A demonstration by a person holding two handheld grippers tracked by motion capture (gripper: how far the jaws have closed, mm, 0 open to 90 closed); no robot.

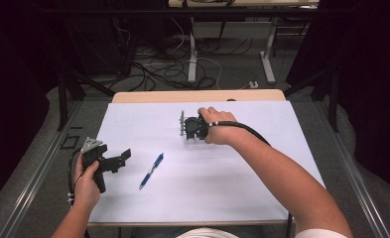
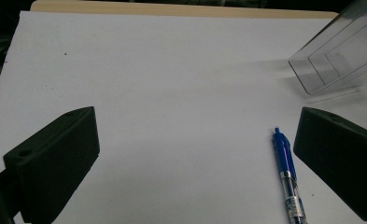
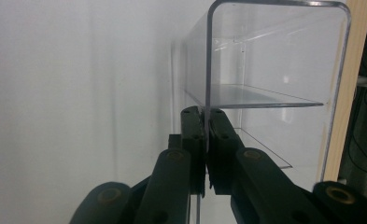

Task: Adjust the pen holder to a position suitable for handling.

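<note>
The desk (image 1: 242, 198) carries a white sheet across nearly its whole top, with a strip of bare wood along the far edge; on the far middle of it a clear plastic box (image 3: 270, 60) with an inner shelf sits tipped, its open side turned in the right gripper view, and it shows again at the upper right of the left gripper view (image 2: 340, 51); the right hand-held gripper (image 3: 204, 121) has its jaws pressed together on one thin wall of that box, the wall's edge running up between the pads, and in the high view the same hand-held gripper (image 1: 190, 130) sits at the box with the person's right hand wrapped round it; the left hand-held gripper (image 1: 125, 156) hangs low over the near left of the desk with jaws spread wide and nothing between them; a blue pen (image 1: 151, 170) lies flat on the sheet just right of it, and in the left gripper view the pen (image 2: 286, 177) lies just inside the right-hand jaw, apart from both pads.
</note>
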